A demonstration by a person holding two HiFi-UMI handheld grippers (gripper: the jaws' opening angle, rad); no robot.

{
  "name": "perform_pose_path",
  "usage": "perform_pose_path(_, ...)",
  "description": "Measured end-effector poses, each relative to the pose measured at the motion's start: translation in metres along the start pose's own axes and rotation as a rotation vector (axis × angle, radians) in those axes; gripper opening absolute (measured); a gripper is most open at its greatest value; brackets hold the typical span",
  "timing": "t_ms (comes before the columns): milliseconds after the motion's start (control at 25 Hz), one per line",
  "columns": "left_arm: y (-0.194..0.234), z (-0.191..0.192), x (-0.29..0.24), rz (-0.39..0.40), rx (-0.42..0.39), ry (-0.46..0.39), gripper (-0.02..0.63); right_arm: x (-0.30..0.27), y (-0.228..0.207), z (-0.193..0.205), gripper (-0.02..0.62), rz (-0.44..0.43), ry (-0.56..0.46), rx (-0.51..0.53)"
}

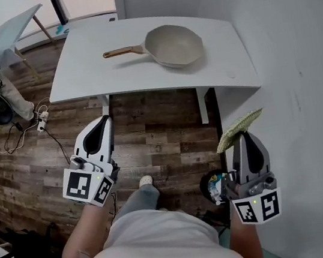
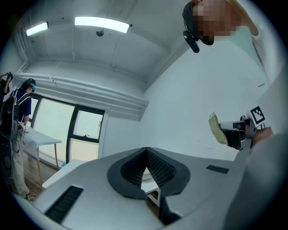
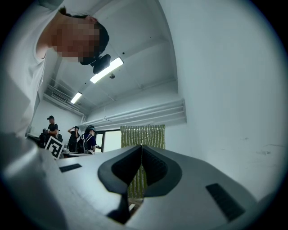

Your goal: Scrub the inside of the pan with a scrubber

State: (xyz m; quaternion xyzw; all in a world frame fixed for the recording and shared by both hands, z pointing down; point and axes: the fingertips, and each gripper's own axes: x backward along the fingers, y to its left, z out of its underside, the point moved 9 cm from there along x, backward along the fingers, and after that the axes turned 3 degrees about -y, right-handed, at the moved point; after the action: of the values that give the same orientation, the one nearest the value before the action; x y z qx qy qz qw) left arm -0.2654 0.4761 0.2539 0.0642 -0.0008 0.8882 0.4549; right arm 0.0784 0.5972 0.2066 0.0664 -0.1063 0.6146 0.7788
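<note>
Right gripper (image 1: 242,137) clamps a yellow-green scrubber (image 1: 243,123); left gripper (image 1: 105,121) is closed, empty, both well apart from the pan (image 1: 175,45).

A shared recording lab or workroom rather than a home.

A plain white table (image 1: 79,71) and a second table (image 1: 12,30) stood on a wood-look floor (image 1: 28,170) beside a bare white wall (image 1: 294,43), with a power strip (image 1: 42,121) and loose cables (image 1: 11,140) trailing over the boards. Strip lights (image 2: 101,23) and exposed pipes (image 2: 90,85) ran overhead, and a tall dark-framed window (image 2: 67,134) closed the far end. Several other people (image 3: 87,137) stood grouped together, seemingly in head-mounted gear, though they were too small to be sure.
</note>
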Motion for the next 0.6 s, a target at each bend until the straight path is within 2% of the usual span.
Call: perform_pose_path(600,0.077,0.006,-0.073,0.043,0.01,-0.014,0.006,-0.095,0.001,0.028,0.023,0.047,-0.002,-0.02)
